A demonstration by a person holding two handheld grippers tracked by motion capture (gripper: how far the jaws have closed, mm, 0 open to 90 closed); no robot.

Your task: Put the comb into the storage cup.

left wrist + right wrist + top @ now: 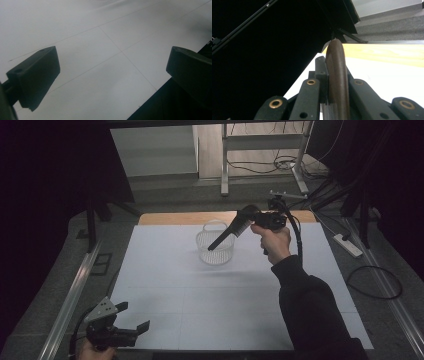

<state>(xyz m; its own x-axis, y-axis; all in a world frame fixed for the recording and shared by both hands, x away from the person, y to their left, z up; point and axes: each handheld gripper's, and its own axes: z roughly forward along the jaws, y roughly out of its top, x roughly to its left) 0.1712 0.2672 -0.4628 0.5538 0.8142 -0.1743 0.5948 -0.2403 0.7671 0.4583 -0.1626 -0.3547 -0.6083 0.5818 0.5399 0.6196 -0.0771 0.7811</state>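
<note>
Comb [227,234]: dark, brown-backed, long handle. Held at the toothed end by the right claw [248,219], jaws clamped on it; in the right gripper view the comb's rounded brown spine [338,82] runs up between the two closed jaws. Comb slopes down and to the left in the high view, handle tip over or just inside the white wire basket [215,247]; cannot tell whether the tip touches the basket floor or wall.

Basket: upright, towards the far side of the white worktop [240,310], nothing else visible inside it.

Left claw [132,317]: at the near left corner of the worktop, jaws wide apart, nothing between them; the left gripper view looks at bare worktop surface between its jaws.

Progress, as judged: pick-up done, comb brought to the basket. Remaining: lower it in, release, withdraw the right hand [274,242]. Late stage, not finished.
</note>
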